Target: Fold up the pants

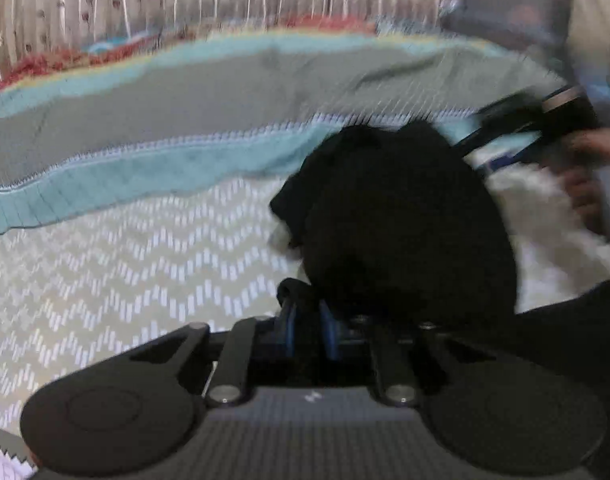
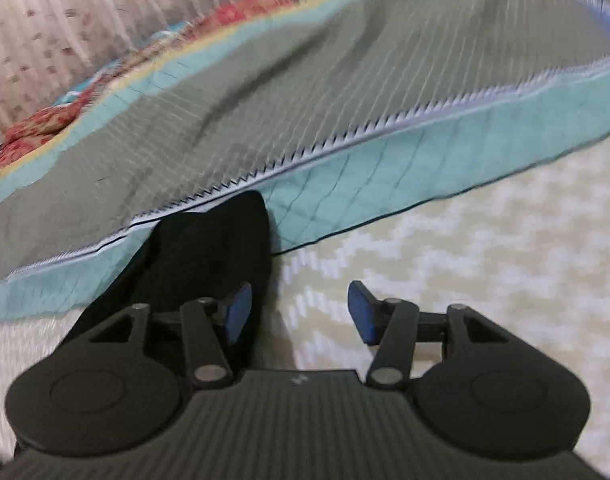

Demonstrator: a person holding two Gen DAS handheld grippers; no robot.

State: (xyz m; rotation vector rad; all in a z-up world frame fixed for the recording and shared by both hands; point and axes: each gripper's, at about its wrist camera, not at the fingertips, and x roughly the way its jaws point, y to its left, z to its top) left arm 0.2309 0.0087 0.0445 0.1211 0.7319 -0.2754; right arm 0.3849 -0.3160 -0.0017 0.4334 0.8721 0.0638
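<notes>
Left claw (image 1: 308, 320) clamped on black pants (image 1: 389, 216), right claw (image 2: 301, 312) spread apart, pants beside its left pad

Each tool, left tool (image 1: 309, 320) and right tool (image 2: 299, 312), was matte black: ribbed housing, two round discs at the sides, silver screws on the linkage bars, blue pads (image 2: 361, 312) on the fingers. A bare, blurred hand (image 1: 589, 168) showed skin.

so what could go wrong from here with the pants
1. Only the left gripper pinches the black pants; the bunched cloth hangs as a lump and could fold crookedly.
2. The right gripper is open, holding nothing, so the fold may sag on that side.
3. The frames are blurred by motion; a fast move could drag the teal blanket along.
</notes>
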